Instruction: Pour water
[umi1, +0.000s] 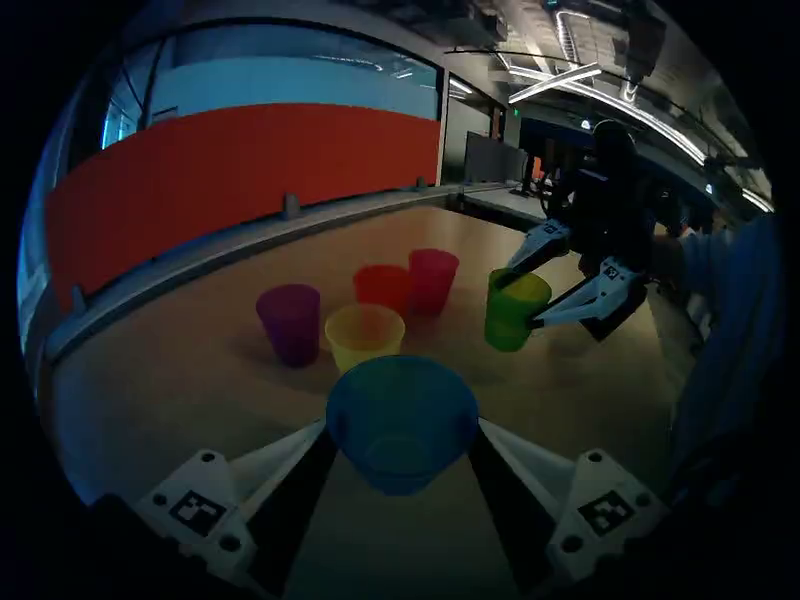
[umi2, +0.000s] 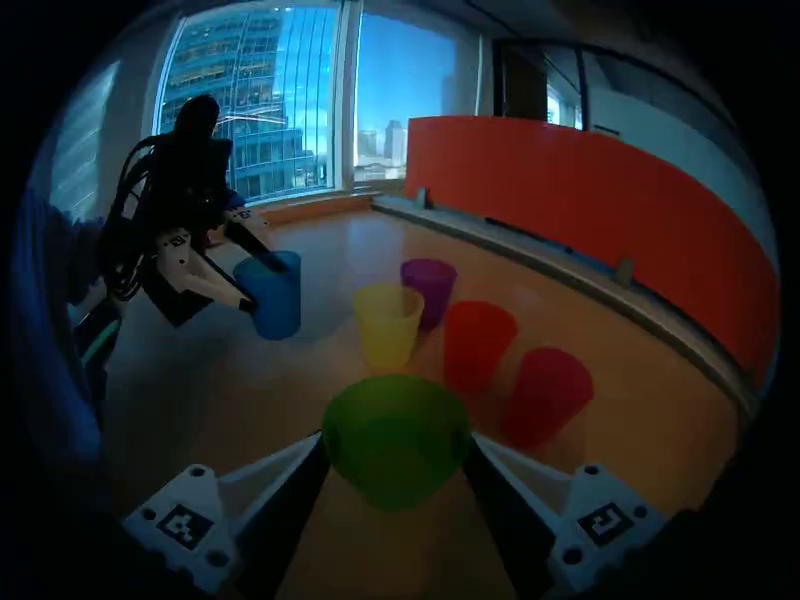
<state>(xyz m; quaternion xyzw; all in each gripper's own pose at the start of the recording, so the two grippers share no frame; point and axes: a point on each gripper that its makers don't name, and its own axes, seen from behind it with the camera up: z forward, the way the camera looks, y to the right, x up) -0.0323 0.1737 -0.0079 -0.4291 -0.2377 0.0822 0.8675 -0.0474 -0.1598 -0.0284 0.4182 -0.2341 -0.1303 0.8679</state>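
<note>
You're working in a high-rise office: tall windows (umi2: 300, 100) look out on city towers (umi2: 215, 90), an orange partition (umi1: 250, 165) backs your long wooden bench (umi1: 150, 380), and linear ceiling lights (umi1: 555, 82) run above the open floor beyond.

**Obscured and Indeterminate Items**

- Blue cup (umi1: 402, 420): interior dim, so any water cannot be made out. Its wall covers the fingertips of the left gripper (umi1: 402, 428).
- Green cup (umi2: 396, 440): contents likewise cannot be told. Its wall covers the fingertips of the right gripper (umi2: 396, 448).
- Orange cup (umi1: 381, 283): lower half hidden behind the yellow cup (umi1: 364, 335).
- Pink cup (umi1: 435, 278): whether it touches the orange cup cannot be told.
- Purple cup (umi2: 432, 288): lower left hidden behind the yellow cup in the right gripper view.
- Sleeve (umi1: 735, 330): blurred and cut off at the edge.
- Body of each far gripper: a dark silhouette, detail lost.
</note>
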